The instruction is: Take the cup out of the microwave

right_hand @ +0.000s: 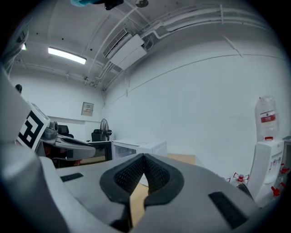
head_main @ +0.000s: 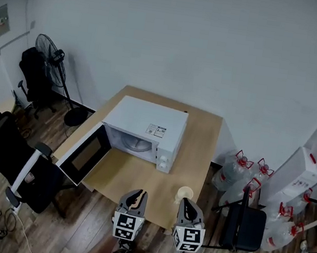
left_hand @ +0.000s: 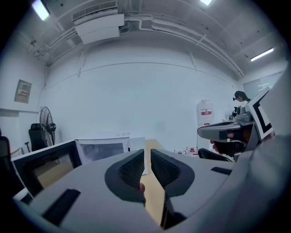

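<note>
The small pale cup [head_main: 185,193] stands on the light wooden counter [head_main: 119,177] near its front edge, outside the white microwave [head_main: 146,132], so the removal looks done. The black-windowed door [head_main: 86,154] hangs open. The right hand-held gripper [head_main: 188,205], just beside the cup, is clenched on nothing. The left hand-held gripper [head_main: 135,196] shows a thin slit between its pads, also empty, probably because both are pulling clear.

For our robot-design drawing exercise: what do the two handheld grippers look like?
Both the left gripper and right gripper have smooth grey bodies tapering to two curved jaws lined with dark cross-hatched pads. Each carries a cube with black-and-white square markers. Dark rectangular slots mark the bodies.
</note>
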